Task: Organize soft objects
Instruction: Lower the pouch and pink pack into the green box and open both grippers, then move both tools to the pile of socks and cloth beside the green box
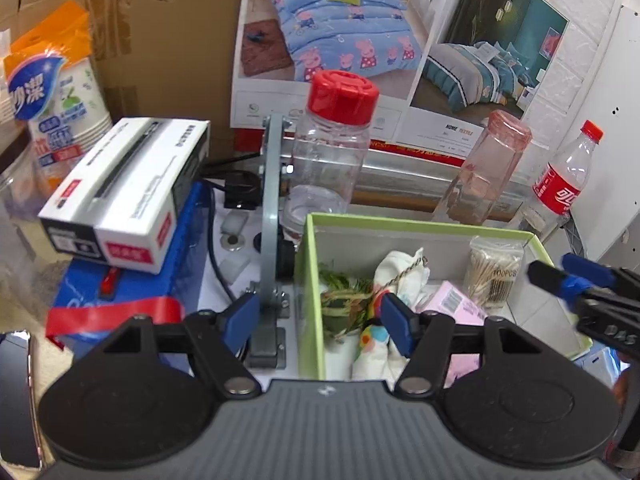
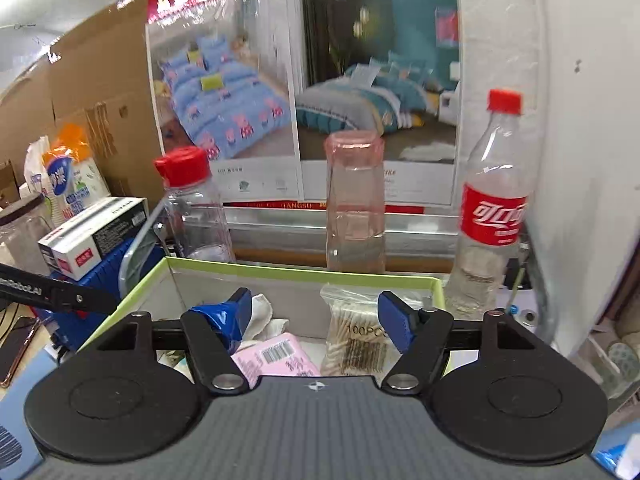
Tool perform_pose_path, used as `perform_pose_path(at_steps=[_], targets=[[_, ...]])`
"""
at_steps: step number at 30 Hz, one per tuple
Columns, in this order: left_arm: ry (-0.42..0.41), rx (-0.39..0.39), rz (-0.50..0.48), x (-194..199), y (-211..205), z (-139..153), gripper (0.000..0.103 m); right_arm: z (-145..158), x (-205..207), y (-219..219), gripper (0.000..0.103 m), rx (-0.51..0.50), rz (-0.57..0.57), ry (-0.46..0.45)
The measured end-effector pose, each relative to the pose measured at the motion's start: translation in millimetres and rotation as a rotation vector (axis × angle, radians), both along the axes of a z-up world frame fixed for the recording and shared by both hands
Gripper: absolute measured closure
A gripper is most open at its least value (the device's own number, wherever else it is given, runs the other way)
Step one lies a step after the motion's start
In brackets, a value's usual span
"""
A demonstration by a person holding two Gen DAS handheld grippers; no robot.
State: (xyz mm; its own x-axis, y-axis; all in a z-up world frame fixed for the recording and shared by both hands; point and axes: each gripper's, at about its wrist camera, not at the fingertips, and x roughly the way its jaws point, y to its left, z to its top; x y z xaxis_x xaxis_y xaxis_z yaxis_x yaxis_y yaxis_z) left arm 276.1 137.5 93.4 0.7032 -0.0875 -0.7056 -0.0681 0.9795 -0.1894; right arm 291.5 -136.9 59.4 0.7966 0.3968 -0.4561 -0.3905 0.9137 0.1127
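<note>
Left hand-held gripper (image 1: 320, 316) is released, jaws wide, holding nothing. It straddles the left wall of the green-rimmed box (image 1: 420, 225): left finger outside by the grey metal bracket (image 1: 270, 216), right finger inside, just above the white patterned cloth (image 1: 400, 272).

Right hand-held gripper (image 2: 316, 316) is also released and empty, hovering over the near edge of the same box, fingers apart above its contents.

Soft items are all in the box: white patterned cloth in the middle, green sprig bundle (image 1: 344, 296) against the left wall, pink tissue pack (image 2: 276, 356) toward the front. Cotton swab bag (image 2: 356, 340) marked 100PCS stands in the back right corner.

Behind the box, in a row: clear jar with red cap (image 2: 196, 208), inverted pink glass (image 2: 355, 204), cola bottle (image 2: 494, 216).

Left of the box: white carton (image 1: 124, 192) resting on a blue case (image 1: 120, 292). Bedding poster (image 2: 304, 92) stands at the back.
</note>
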Motion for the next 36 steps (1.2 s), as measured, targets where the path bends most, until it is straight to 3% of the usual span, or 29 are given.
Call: perform_pose_path(at_steps=[4,11,17,21,25,31,33,34,36], targets=[[0.009,-0.003,-0.001,-29,4,-5,0.037,-3,-44,-10,0.045,-0.032,0.024,-0.001],[0.067,-0.003,-0.011,-79,7,-30,0.037,-31,-88,-10,0.045,-0.081,0.071,0.110],[0.110,-0.015,-0.050,-88,1,-38,0.036,-43,-90,23,0.044,-0.150,0.180,0.184],[0.115,0.034,-0.078,-84,-13,-36,0.036,-56,-71,51,0.044,-0.253,0.286,0.283],[0.120,0.082,-0.107,-81,-22,-36,0.036,-57,-57,37,0.043,-0.377,0.168,0.254],[0.151,0.088,-0.208,-64,-53,-39,0.034,-57,-60,-19,0.043,-0.366,-0.041,0.193],[0.179,0.058,-0.258,-52,-69,-43,0.031,-62,-63,-34,0.043,-0.279,-0.048,0.210],[0.200,0.051,-0.271,-45,-78,-47,0.023,-62,-65,-41,0.043,-0.217,-0.049,0.222],[0.243,0.058,-0.275,-31,-93,-56,0.022,-63,-70,-54,0.043,-0.117,-0.058,0.222]])
